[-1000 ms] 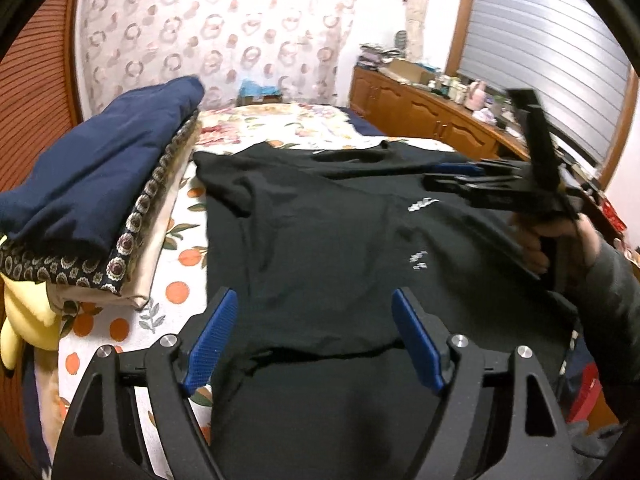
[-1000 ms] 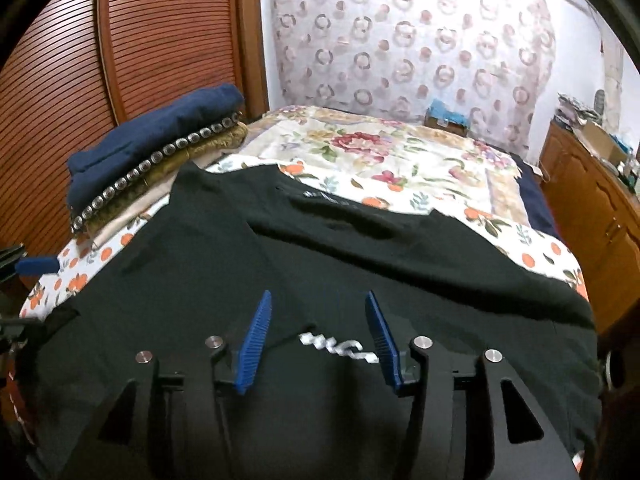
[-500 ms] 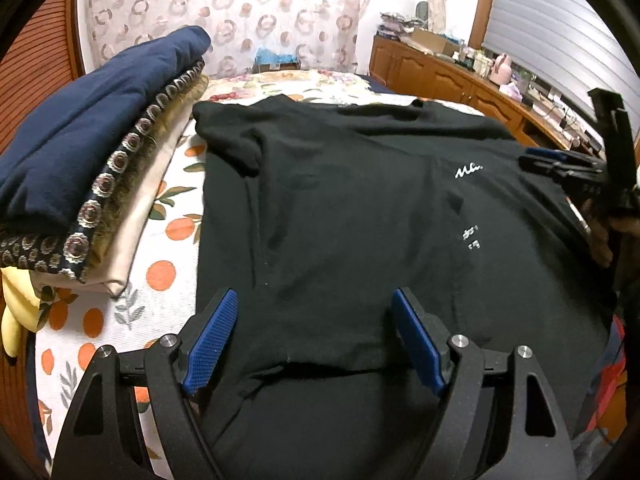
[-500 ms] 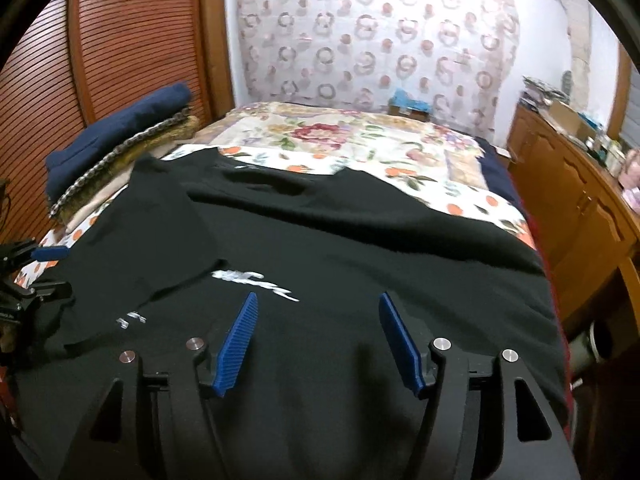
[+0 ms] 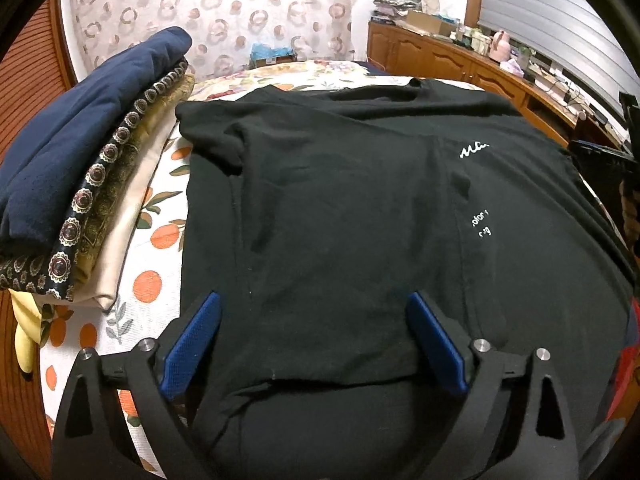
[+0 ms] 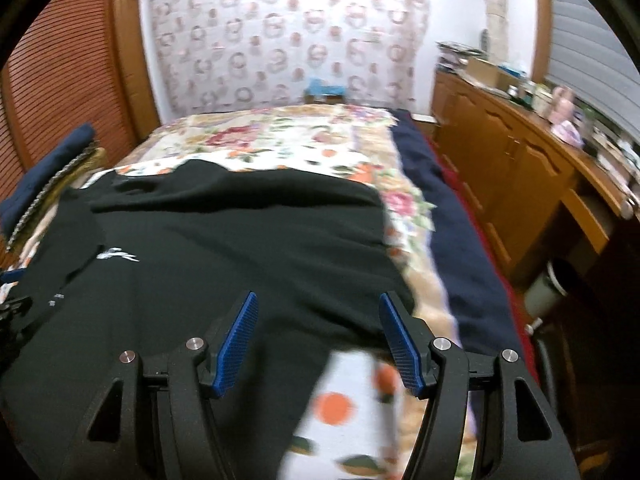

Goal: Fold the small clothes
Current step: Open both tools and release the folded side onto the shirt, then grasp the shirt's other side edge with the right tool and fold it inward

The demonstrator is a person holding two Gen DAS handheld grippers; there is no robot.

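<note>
My left gripper (image 5: 314, 340) hangs over the black shirt (image 5: 360, 208) — jaws opening, nothing clamped. My right gripper (image 6: 318, 336) — jaws apart, empty — hangs over the shirt's edge.

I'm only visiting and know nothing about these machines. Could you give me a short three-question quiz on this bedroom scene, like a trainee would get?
1. True or false: the black T-shirt lies spread on the flowered bedspread.
2. The folded pile beside the shirt is topped by cloth of which colour: A red, B navy, C white?
3. Fill in: the left claw has nothing gripped; its blue pads stand ____ above the shirt.

Key: 1 true; 2 B; 3 apart, and they are opening wider.
</note>
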